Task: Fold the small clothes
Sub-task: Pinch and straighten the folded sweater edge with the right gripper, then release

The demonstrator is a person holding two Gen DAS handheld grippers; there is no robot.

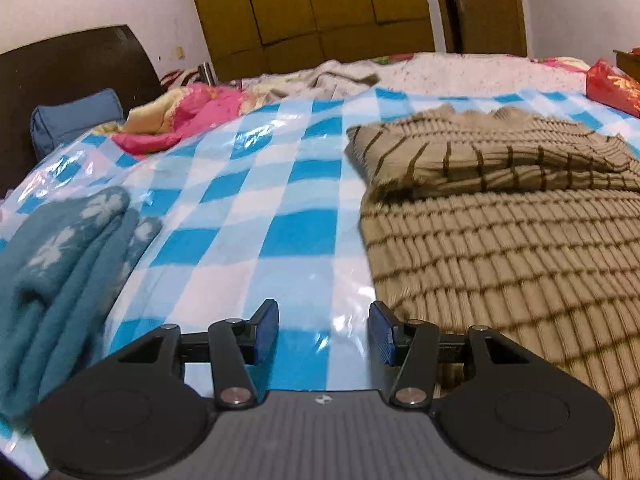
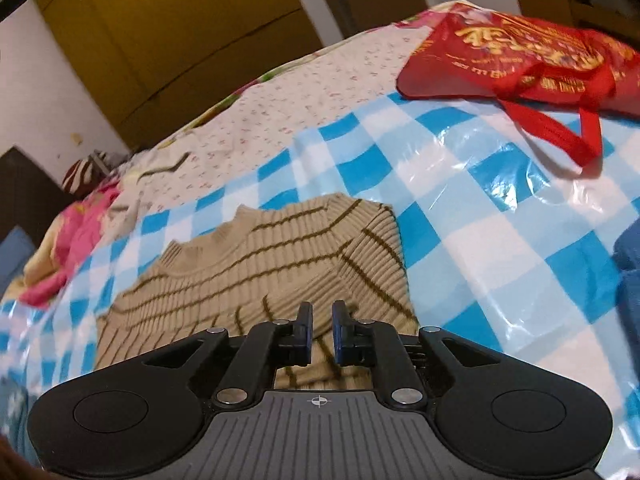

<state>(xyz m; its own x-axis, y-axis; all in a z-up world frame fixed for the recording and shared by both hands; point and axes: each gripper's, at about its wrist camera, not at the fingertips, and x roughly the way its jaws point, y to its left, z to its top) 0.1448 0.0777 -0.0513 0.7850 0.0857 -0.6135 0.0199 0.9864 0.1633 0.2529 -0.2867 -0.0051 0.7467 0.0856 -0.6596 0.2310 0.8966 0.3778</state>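
A beige ribbed sweater with brown stripes (image 1: 500, 240) lies flat on the blue-and-white checked plastic sheet (image 1: 260, 200), with one sleeve (image 1: 480, 160) folded across its upper part. My left gripper (image 1: 323, 330) hovers open over bare sheet just left of the sweater's edge, nothing between its blue pads. In the right wrist view the same sweater (image 2: 260, 264) lies collar away from me. My right gripper (image 2: 322, 328) hangs above its near right part with a narrow gap between the jaws; no cloth is pinched there.
A folded teal knit with white clover marks (image 1: 60, 260) lies at the left. A red bag (image 2: 520, 60) with loose handles sits at the far right of the sheet (image 2: 480, 220), and a dark blue item (image 2: 630, 272) at the right edge. Pink bedding (image 1: 192, 116) and a blue pillow (image 1: 76, 120) lie behind.
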